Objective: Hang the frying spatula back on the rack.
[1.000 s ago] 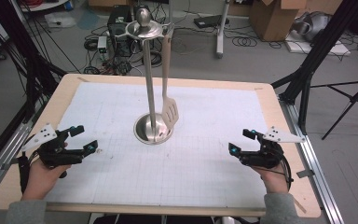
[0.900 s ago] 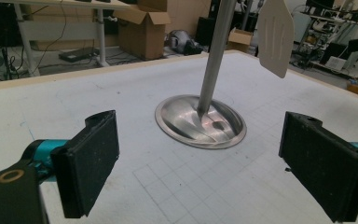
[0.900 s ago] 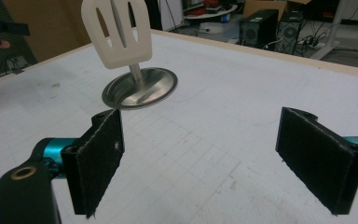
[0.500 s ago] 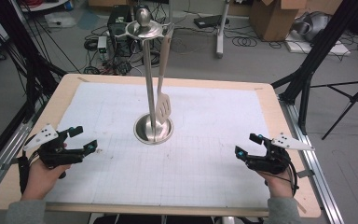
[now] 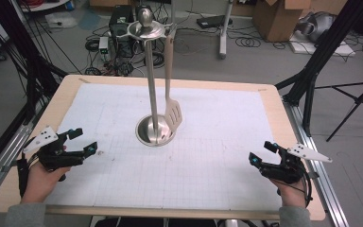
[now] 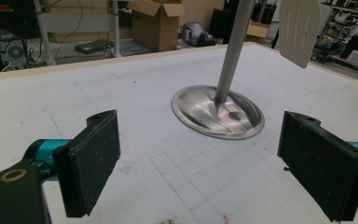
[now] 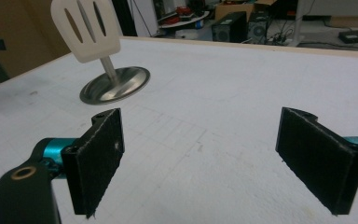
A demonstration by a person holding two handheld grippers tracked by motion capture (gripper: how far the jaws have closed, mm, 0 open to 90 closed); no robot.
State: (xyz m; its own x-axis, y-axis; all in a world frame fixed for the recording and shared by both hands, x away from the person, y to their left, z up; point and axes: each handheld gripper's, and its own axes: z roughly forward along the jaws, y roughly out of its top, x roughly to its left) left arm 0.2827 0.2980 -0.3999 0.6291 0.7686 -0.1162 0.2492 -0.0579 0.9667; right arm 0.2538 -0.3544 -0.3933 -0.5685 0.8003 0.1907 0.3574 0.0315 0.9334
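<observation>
At mid-table the spatula (image 5: 173, 115) hangs free from the stand (image 5: 154, 131), well apart from the left gripper (image 5: 81, 142) and right gripper (image 5: 261, 154), both spread wide and empty, so a hasty grab could swing it off its hook or tip the stand.

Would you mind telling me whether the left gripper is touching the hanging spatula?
Apart. The high view shows the left gripper near the table's left edge, with bare mat between it and the spatula.

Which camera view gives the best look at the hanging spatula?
The high view: the whole spatula shows, hung from the stand's top ring. The left gripper view and right gripper view catch just its slotted blade.
</observation>
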